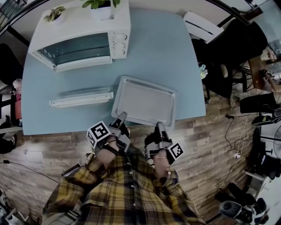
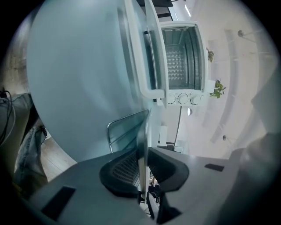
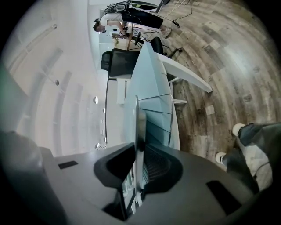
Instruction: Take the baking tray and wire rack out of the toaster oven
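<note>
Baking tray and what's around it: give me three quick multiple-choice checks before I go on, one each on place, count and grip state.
1. Where is the baking tray?
A. on a chair
B. at the blue table's near edge
C. on the floor

2. How many potted plants stand on the toaster oven?
A. none
B. two
C. four

3. How do the left hand-held gripper and the right hand-held gripper stand?
A. both open, clear of the tray
B. only the left holds it
C. both shut on the tray's near rim

Answers:
1 B: the head view shows it outside the oven, at the table's front.
2 B: one plant sits at each end of the oven's top.
3 C: each gripper view shows the rim pinched between the pads.
</note>
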The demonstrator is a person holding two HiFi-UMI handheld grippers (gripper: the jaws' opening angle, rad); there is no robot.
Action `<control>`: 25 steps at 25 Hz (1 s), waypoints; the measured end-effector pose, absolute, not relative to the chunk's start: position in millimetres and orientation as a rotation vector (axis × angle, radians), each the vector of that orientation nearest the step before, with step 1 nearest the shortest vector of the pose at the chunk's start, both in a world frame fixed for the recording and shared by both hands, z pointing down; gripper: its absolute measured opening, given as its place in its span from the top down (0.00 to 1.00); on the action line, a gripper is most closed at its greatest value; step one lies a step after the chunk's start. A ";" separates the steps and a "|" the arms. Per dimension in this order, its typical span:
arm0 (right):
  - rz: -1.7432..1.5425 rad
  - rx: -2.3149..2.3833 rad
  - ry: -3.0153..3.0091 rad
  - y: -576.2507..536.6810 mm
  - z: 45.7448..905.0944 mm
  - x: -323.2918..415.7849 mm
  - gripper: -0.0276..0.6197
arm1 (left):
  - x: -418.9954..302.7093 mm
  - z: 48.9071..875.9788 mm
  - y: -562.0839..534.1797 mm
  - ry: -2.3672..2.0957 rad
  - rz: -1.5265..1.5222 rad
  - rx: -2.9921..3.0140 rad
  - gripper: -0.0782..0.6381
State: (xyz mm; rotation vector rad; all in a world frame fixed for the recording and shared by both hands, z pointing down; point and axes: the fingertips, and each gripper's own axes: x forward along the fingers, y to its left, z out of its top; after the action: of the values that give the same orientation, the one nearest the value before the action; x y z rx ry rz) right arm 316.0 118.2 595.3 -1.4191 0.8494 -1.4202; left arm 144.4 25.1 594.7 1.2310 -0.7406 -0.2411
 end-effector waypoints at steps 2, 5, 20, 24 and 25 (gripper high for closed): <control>-1.419 -1.427 0.838 118.4 599.7 316.1 0.85 | 144.0 599.0 25.7 -0.749 -0.227 1.220 0.81; -1.416 -1.446 0.811 120.9 606.0 316.8 0.85 | 142.9 603.4 30.2 -0.760 -0.209 1.188 0.81; -1.374 -1.550 0.826 134.4 621.2 321.6 0.80 | 130.1 612.5 58.7 -0.793 -0.150 1.166 0.61; -1.403 -1.560 0.836 144.5 623.1 318.9 0.74 | 130.3 614.6 63.6 -0.788 -0.136 1.178 0.61; -1.412 -1.552 0.831 147.5 624.4 317.5 0.73 | 130.4 614.6 64.9 -0.788 -0.133 1.183 0.61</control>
State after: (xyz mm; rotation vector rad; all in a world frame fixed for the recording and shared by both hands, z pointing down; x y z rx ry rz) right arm 317.5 147.5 624.4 -1.5520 0.8309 -1.4120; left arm 130.4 64.9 614.6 1.1830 -0.7882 -0.1328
